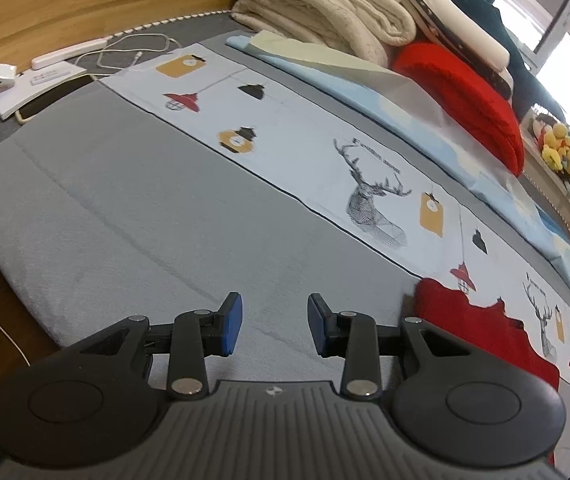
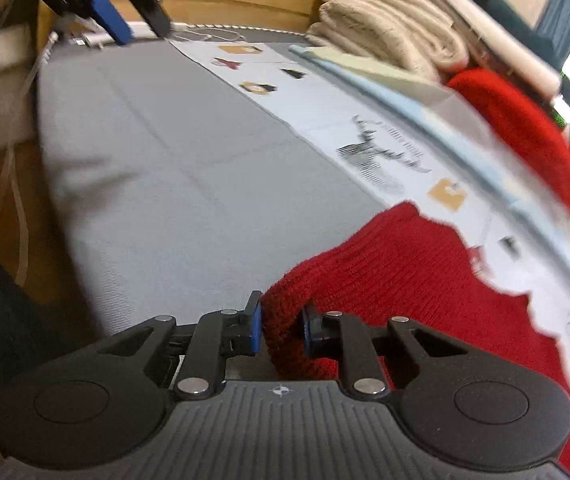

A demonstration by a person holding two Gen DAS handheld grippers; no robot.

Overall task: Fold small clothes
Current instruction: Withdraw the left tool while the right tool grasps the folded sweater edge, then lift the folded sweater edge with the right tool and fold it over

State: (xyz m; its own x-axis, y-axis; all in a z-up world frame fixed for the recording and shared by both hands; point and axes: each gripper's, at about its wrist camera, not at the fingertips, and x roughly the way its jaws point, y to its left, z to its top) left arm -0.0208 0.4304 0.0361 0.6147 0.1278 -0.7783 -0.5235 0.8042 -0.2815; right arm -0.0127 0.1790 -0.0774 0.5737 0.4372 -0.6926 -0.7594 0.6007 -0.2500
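Your right gripper [image 2: 281, 330] had its pads pinched on a bunched edge of the red knit garment [image 2: 413, 264], likely so you could drag it onto the bare grey mat [image 2: 173, 168]. Your left gripper [image 1: 273, 326] hung partly open and empty above that mat, the garment just to its right. Open room lay left; folded blankets [image 2: 385, 28] crowded the far side.
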